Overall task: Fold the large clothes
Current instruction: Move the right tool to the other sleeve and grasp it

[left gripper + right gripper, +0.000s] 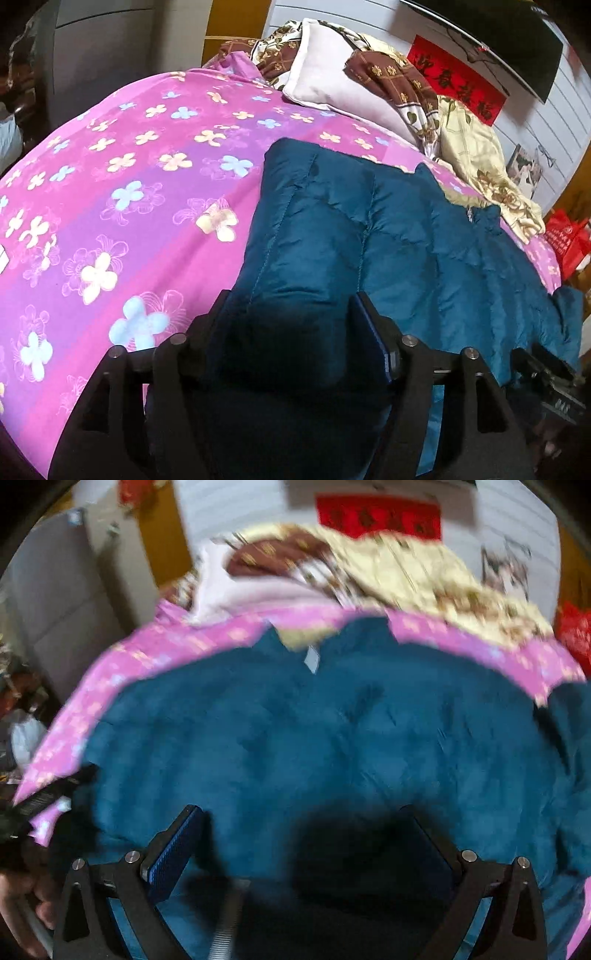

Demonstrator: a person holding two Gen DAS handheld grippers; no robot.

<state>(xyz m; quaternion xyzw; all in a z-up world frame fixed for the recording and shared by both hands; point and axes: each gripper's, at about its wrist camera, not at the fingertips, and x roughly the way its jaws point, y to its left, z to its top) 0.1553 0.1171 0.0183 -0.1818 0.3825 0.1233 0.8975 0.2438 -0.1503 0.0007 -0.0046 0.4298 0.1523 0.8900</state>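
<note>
A large teal quilted jacket [388, 236] lies spread on a bed with a pink flowered sheet [122, 192]. My left gripper [295, 325] has a thick fold of the jacket's near left edge between its fingers and is shut on it. In the blurred right wrist view the jacket [295, 731] fills the middle, its collar [310, 646] at the far side. My right gripper [306, 834] is open wide, with jacket fabric lying between and under its fingers [177, 845]. The other gripper shows at the right edge of the left wrist view [554, 384].
A white pillow [332, 77] and brown and cream flowered bedding [476, 162] are piled at the head of the bed. A red banner [458, 81] hangs on the wall. A red bag [565, 240] stands right of the bed. A grey wardrobe [62, 609] is at the left.
</note>
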